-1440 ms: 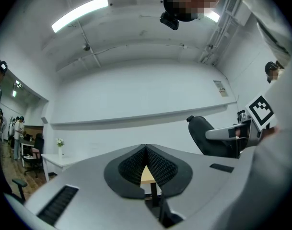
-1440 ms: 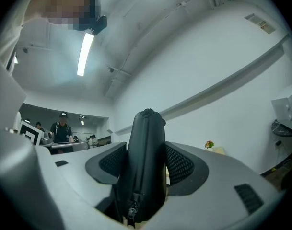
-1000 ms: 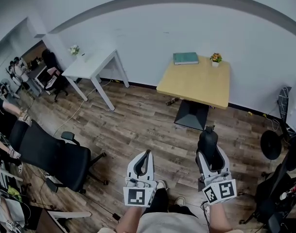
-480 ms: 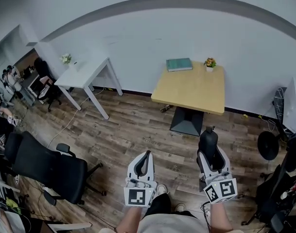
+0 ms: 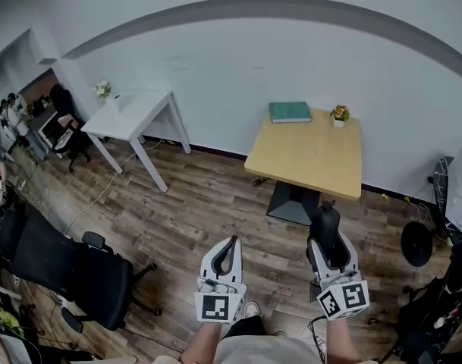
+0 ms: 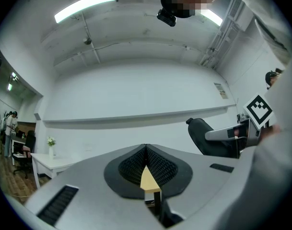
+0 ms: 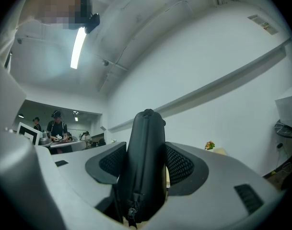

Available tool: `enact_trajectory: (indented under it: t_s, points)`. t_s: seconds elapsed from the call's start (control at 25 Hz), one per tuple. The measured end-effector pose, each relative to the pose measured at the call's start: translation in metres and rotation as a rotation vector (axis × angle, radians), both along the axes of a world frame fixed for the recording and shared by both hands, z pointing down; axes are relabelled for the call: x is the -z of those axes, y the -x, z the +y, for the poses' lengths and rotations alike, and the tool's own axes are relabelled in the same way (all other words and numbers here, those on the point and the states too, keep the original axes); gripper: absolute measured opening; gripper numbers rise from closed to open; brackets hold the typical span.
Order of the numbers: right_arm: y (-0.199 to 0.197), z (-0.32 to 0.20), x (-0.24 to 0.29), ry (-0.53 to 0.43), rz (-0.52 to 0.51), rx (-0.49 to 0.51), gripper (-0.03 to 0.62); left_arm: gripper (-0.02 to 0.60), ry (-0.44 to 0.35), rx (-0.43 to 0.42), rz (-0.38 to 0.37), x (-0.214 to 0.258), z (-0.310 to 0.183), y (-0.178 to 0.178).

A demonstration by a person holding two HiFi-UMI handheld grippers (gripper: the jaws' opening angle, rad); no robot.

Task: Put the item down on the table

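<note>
Smooth black zippered case gripped upright, well apart from the table.
At the head view's lower right, the right gripper (image 5: 327, 241) clamps mesh-textured pads on the rounded case (image 7: 145, 166); the left gripper (image 6: 146, 150) is closed and empty. The square wooden table (image 5: 306, 154) sits upper right.

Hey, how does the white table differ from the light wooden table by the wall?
The white rectangular table stands on slim white corner legs; the light wooden square table sits on one black pedestal base. The wooden table carries a green book; the white table does not. Both stand against the white wall, each holding a small potted plant: white flowers on the white one, orange flowers on the wooden one.
</note>
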State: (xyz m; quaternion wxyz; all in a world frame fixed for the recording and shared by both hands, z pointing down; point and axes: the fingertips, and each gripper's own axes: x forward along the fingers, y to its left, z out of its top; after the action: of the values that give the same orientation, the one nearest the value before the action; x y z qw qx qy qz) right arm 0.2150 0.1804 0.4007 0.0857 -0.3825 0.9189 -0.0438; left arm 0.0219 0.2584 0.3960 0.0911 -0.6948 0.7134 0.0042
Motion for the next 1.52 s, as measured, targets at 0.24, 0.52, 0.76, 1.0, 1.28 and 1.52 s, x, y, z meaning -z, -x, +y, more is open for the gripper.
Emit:
enact_trajectory:
  t_s: [0.24,0.52,0.76,1.0,1.28,1.52]
  points:
    - [0.056,-0.027,0.006,-0.007,0.014,0.013,0.265,0.008,0.023,0.015,0.013,-0.005,-0.025,0.054]
    - [0.094,-0.049,0.002,0.000,0.019,-0.004,0.265,0.008,0.016,0.004,0.022,-0.009,-0.048,0.096]
    - [0.105,-0.070,-0.003,0.008,0.033,-0.034,0.265,0.008,-0.008,-0.026,0.021,-0.013,-0.075,0.112]
    - [0.113,-0.099,-0.008,0.018,0.036,-0.056,0.265,0.008,0.008,-0.034,0.034,-0.018,-0.106,0.124]
    - [0.126,-0.149,-0.018,0.028,0.021,-0.060,0.265,0.008,0.006,-0.045,0.015,-0.026,-0.154,0.133]
    - [0.134,-0.204,-0.017,0.037,0.021,-0.054,0.264,0.008,0.012,-0.042,0.019,-0.019,-0.210,0.140]
